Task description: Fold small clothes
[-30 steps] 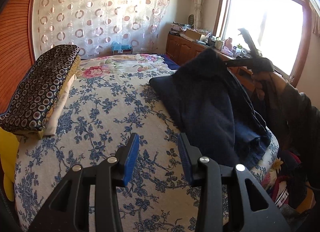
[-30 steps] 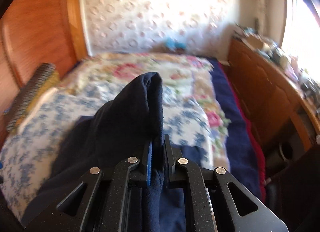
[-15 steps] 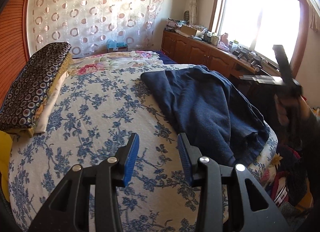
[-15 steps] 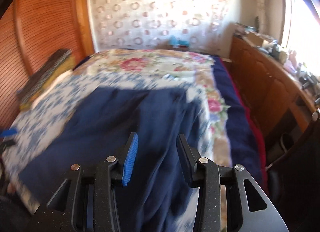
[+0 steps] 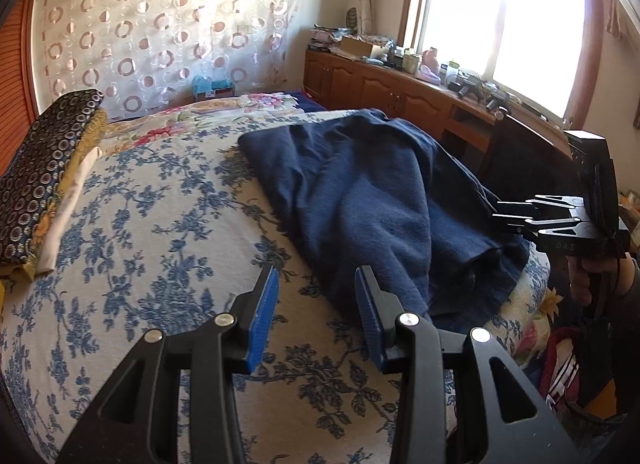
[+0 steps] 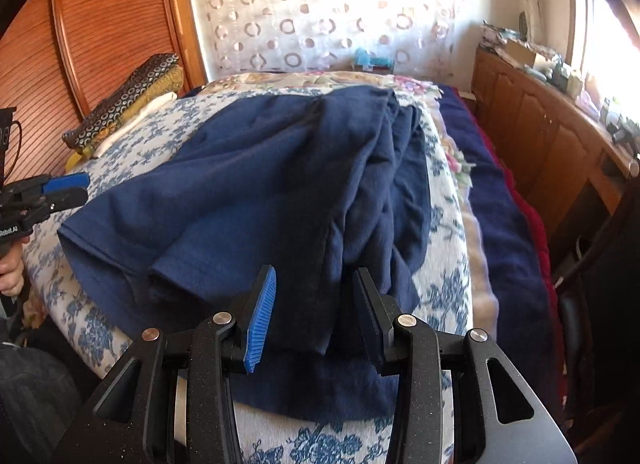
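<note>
A dark navy garment [image 5: 372, 199] lies rumpled on the blue-floral bedspread [image 5: 152, 232], its near end hanging over the bed's edge. In the right wrist view the garment [image 6: 260, 183] spreads across the bed in loose folds. My left gripper [image 5: 316, 316] is open and empty, above bare bedspread just left of the garment. My right gripper [image 6: 314, 316] is open and empty, just above the garment's near edge. The right gripper also shows at the right of the left wrist view [image 5: 516, 215]. The left gripper shows at the left edge of the right wrist view [image 6: 66, 189].
Folded patterned bedding [image 5: 44, 167] is stacked at the bed's left by a wooden headboard [image 6: 100, 23]. A wooden cabinet [image 5: 400, 91] with clutter runs under the window. A dark blue blanket [image 6: 504, 232] lies along the bed's right side. A curtain [image 5: 160, 35] hangs behind.
My right gripper held the garment lifted one second ago, then opened and let it drop flat on the bed. It has pulled back toward the near edge. The left gripper stayed open.
</note>
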{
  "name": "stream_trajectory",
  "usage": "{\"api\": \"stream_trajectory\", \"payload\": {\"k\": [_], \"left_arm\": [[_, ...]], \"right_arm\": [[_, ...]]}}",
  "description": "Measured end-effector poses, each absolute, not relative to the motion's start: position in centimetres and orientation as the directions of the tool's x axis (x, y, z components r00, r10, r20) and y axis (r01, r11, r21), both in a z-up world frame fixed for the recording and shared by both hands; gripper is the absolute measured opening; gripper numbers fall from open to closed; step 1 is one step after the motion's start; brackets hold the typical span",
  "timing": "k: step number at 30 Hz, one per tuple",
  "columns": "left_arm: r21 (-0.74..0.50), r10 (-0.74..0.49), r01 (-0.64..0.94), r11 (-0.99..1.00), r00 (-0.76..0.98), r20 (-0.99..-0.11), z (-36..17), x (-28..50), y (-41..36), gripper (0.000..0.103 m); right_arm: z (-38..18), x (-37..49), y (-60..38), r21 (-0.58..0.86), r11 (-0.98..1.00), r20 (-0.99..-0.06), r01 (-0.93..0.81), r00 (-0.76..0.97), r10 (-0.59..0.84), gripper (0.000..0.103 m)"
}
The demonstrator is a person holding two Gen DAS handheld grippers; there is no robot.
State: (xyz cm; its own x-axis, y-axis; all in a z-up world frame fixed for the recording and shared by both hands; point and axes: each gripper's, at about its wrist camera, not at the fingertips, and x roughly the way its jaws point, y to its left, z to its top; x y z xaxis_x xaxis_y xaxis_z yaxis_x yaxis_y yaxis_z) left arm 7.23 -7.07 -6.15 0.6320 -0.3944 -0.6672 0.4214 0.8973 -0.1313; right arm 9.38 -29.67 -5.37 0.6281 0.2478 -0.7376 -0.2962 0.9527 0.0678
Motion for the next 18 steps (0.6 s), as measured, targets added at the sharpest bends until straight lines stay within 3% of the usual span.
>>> {"api": "stream_trajectory", "payload": {"k": [4, 6, 8, 18], "left_arm": [[-0.131, -0.394, 0.423, 0.897, 0.627, -0.672, -6.4, 7.2, -7.3, 0.039], [-0.133, -0.394, 0.422, 0.897, 0.625, -0.674, -6.4, 7.3, -7.3, 0.039], [-0.133, -0.393, 0.422, 0.897, 0.624, -0.676, -6.5, 7.3, -7.3, 0.039], [-0.133, -0.403, 0.433, 0.892, 0.625, -0.669, -6.3, 7.2, -7.6, 0.039]], "right_arm": [[-5.8, 8.9, -29.6, 0.078, 0.950, -0.744, -0.301, 0.617, 0.257, 0.036], [-6.0, 8.9, -29.3, 0.067, 0.946, -0.749, -0.316, 0.611, 0.257, 0.027], [-6.1, 8.7, -29.0, 0.047, 0.945, -0.751, -0.323, 0.613, 0.247, 0.004], [-1.1, 6.1, -31.8, 0.052, 0.960, -0.648, -0.275, 0.722, 0.242, 0.002]]}}
